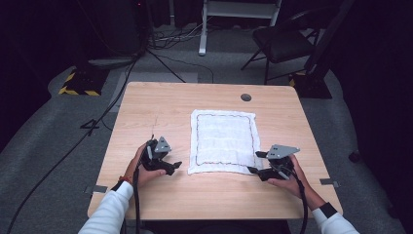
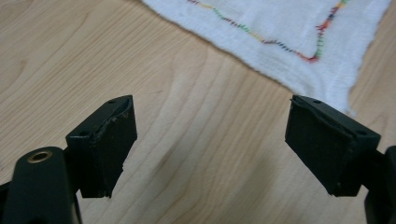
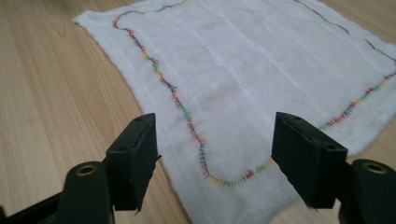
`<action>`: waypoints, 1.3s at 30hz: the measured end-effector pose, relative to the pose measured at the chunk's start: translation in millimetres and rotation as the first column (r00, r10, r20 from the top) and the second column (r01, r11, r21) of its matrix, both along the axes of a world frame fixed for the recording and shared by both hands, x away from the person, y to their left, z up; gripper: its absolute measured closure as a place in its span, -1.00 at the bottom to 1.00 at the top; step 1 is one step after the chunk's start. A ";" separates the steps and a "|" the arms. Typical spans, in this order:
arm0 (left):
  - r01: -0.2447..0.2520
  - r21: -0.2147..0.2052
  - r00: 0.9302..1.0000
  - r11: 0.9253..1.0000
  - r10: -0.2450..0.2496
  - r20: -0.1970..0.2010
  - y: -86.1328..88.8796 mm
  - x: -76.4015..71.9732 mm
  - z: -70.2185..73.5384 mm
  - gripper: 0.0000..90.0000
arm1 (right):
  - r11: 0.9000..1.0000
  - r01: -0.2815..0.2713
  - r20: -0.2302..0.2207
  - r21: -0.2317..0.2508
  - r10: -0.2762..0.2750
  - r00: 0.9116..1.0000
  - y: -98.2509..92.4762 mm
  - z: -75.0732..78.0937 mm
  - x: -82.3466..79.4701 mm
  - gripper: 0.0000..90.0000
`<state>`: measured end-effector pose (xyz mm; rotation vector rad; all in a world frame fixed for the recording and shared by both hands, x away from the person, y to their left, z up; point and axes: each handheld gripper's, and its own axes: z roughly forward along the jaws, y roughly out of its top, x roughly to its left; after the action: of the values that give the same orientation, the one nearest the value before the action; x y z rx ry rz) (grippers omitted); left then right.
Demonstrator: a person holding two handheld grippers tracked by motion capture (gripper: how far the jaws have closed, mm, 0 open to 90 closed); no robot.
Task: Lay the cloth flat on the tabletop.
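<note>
The cloth (image 1: 223, 141) lies flat mid-table (image 1: 146, 195). Left gripper (image 1: 170, 163) and right gripper (image 1: 257, 162) gape wide at its near corners, holding nothing.

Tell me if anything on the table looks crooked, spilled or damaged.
Nothing stands out. The white cloth lies spread flat and roughly square to the table, its coloured stitching intact, with only faint creases. The left gripper and right gripper are open at its near corners.

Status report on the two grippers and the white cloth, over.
Left gripper open over bare table, beside the cloth's corner. Right gripper open above the white cloth, which lies flat. Nothing in the way.
</note>
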<state>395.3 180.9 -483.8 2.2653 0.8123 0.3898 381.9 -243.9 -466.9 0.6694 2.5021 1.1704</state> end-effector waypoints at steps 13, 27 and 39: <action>-0.044 0.005 0.999 0.999 0.044 0.002 14.2 4.8 -3.9 -0.62 | 0.994 -0.111 0.021 -0.001 0.111 0.994 59.1 -0.3 3.6 -0.04; -0.059 -0.038 0.998 0.998 0.057 -0.040 21.4 14.1 -9.5 -0.62 | 0.961 -0.274 0.027 -0.028 0.275 0.961 140.2 -7.4 -2.5 0.11; -0.080 -0.029 0.995 0.996 0.079 -0.057 22.2 19.7 -15.9 -0.62 | 0.950 -0.307 0.006 -0.052 0.308 0.951 175.8 -18.7 -2.3 0.12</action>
<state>415.0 203.1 -499.8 2.2289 0.9333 0.3489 379.6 -68.1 -485.5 0.2605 2.6819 1.1999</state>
